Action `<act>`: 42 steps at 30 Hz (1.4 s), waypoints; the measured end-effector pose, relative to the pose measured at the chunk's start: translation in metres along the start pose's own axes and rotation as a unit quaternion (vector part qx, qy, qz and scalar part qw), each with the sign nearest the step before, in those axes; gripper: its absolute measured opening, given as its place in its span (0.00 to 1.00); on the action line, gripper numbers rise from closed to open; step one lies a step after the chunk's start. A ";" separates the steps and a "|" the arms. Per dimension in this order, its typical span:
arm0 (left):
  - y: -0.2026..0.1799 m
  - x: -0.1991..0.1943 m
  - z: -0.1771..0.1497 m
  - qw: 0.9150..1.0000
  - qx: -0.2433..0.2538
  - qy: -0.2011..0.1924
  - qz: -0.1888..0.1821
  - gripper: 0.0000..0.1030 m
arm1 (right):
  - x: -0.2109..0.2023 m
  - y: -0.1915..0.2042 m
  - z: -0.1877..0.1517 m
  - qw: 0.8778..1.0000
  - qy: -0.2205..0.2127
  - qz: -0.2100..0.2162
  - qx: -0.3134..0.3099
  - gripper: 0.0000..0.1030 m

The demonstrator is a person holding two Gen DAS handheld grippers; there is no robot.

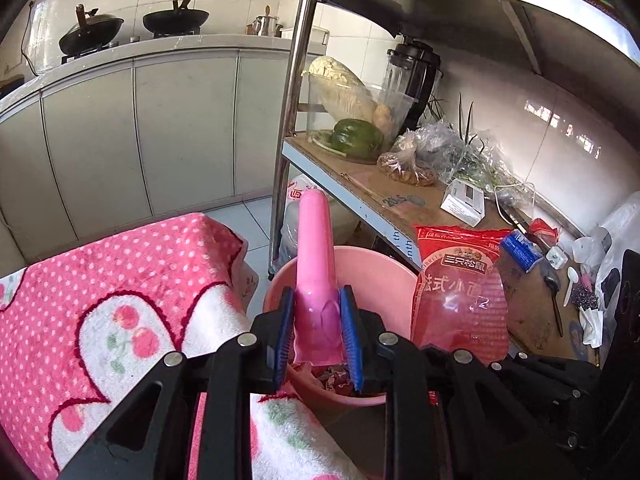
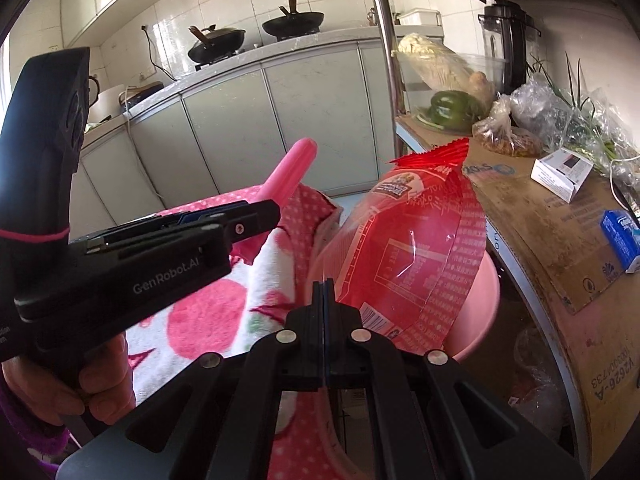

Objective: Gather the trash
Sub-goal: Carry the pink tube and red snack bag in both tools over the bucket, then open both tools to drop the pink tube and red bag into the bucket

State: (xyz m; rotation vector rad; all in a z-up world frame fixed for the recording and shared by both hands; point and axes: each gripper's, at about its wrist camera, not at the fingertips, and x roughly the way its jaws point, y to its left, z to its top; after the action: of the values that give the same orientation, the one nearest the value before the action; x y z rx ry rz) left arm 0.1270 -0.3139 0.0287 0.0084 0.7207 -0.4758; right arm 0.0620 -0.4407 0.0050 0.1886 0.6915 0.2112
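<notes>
My left gripper point(image 1: 318, 332) is shut on a long pink plastic tube wrapper point(image 1: 314, 256) and holds it upright over the pink basin point(image 1: 372, 268). The basin has scraps of trash in its bottom. My right gripper point(image 2: 323, 286) is shut on the edge of a red snack bag point(image 2: 416, 240), which hangs over the same basin point(image 2: 486, 300). The red bag also shows in the left wrist view point(image 1: 460, 292), and the pink wrapper in the right wrist view point(image 2: 290, 172), held by the left gripper point(image 2: 256, 216).
A pink dotted towel point(image 1: 120, 304) covers a surface left of the basin. A metal rack shelf point(image 1: 400, 200) on the right holds vegetables, plastic bags, a white box point(image 1: 464, 200), a blue packet point(image 1: 520, 250) and small litter. Cabinets with woks stand behind.
</notes>
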 end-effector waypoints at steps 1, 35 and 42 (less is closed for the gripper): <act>-0.001 0.005 -0.001 1.000 0.000 0.004 -0.001 0.22 | 0.004 -0.004 0.000 1.000 0.003 -0.001 0.002 0.00; -0.010 0.061 -0.004 0.997 -0.005 0.065 -0.038 0.23 | 0.066 -0.034 -0.014 0.995 0.086 -0.048 0.011 0.16; -0.012 0.052 -0.002 0.997 -0.004 0.062 -0.043 0.24 | 0.061 -0.032 -0.012 0.996 0.078 -0.052 0.007 0.31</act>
State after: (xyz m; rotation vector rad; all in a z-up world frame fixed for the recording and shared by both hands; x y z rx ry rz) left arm 0.1544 -0.3461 -0.0047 -0.0001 0.8470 -0.5586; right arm 0.1039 -0.4552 -0.0490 0.1498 0.8564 0.1223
